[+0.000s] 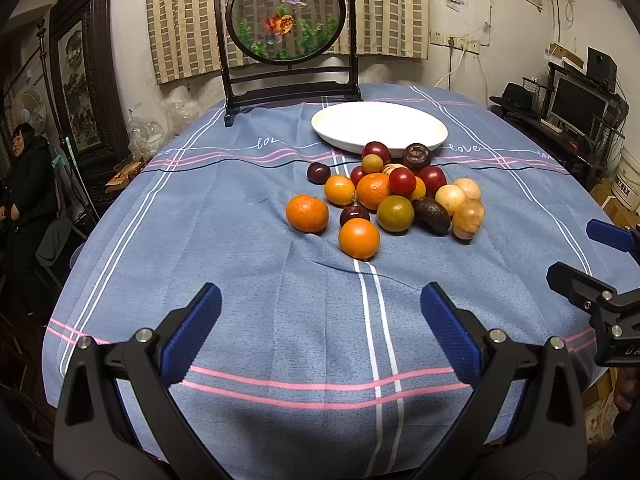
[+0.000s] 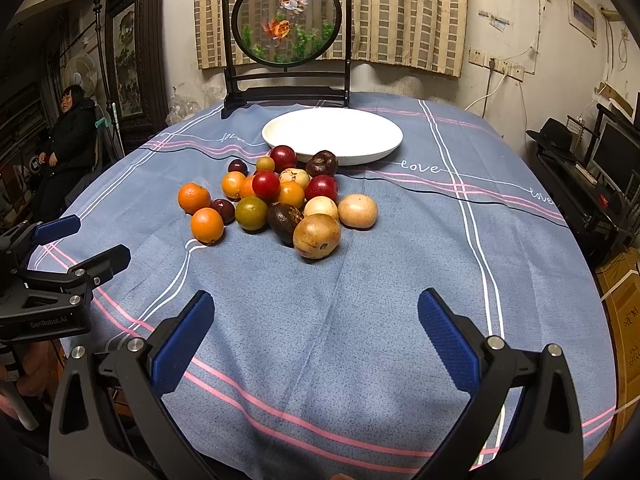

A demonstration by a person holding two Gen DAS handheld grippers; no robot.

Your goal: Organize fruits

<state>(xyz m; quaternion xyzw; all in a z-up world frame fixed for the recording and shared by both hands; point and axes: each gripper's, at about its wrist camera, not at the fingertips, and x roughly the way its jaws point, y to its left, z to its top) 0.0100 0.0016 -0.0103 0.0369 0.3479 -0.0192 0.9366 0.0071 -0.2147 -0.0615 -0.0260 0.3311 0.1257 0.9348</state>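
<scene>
A pile of several fruits (image 1: 394, 196) lies on the blue tablecloth: oranges, dark plums, red fruits, pale yellow fruits and a green one. It also shows in the right wrist view (image 2: 280, 200). Behind it sits an empty white plate (image 1: 378, 126), also in the right wrist view (image 2: 332, 134). My left gripper (image 1: 320, 312) is open and empty, well short of the nearest orange (image 1: 359, 239). My right gripper (image 2: 316, 316) is open and empty, short of a brown-yellow fruit (image 2: 317, 236). Each gripper shows at the other view's edge: the right one (image 1: 592, 256), the left one (image 2: 88, 240).
A framed round goldfish screen (image 1: 286, 24) stands at the table's far edge behind the plate. The blue tablecloth (image 1: 240, 220) covers a round table. A person (image 1: 28, 176) sits at the far left. A desk with a monitor (image 1: 576, 108) stands at the right.
</scene>
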